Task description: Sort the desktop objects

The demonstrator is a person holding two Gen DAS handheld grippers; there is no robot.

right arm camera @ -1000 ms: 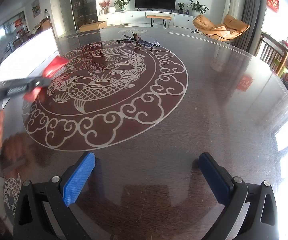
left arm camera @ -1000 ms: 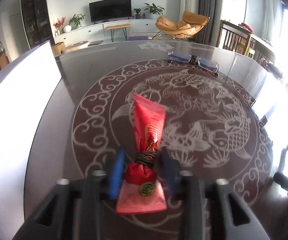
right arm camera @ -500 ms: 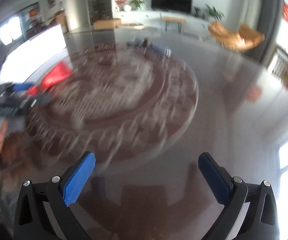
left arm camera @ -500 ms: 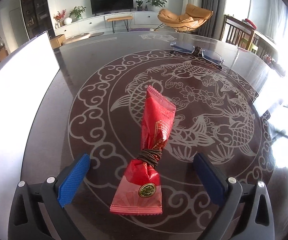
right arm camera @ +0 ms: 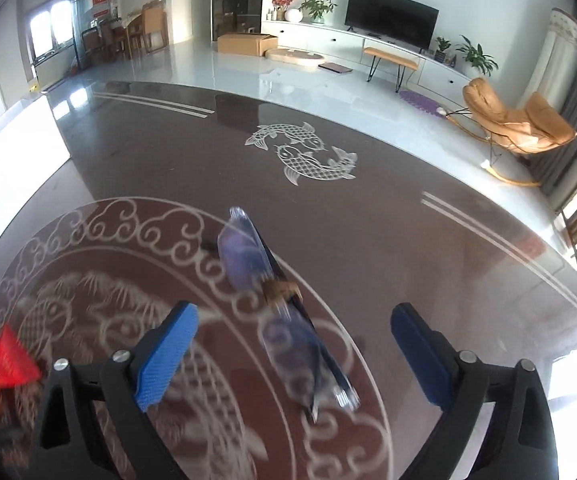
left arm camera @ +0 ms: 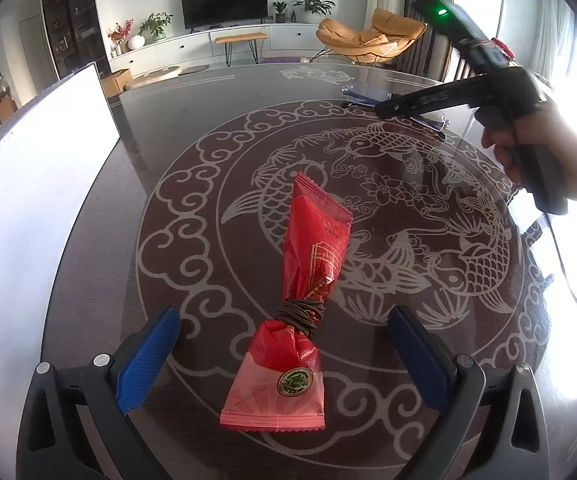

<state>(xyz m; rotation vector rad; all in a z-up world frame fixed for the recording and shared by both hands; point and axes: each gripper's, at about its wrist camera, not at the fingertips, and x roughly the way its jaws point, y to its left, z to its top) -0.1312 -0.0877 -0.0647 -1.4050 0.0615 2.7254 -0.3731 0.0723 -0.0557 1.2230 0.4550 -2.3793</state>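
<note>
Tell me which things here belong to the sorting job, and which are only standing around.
Belonging to the job: red snack packet, eyeglasses, left gripper, right gripper.

Only around: white board, table, orange chair, television.

Glossy dark table [left arm camera: 192, 128], crinkly shiny red packet [left arm camera: 308, 264], ribbed blue pads [left arm camera: 148, 360] on matt black tongs
</note>
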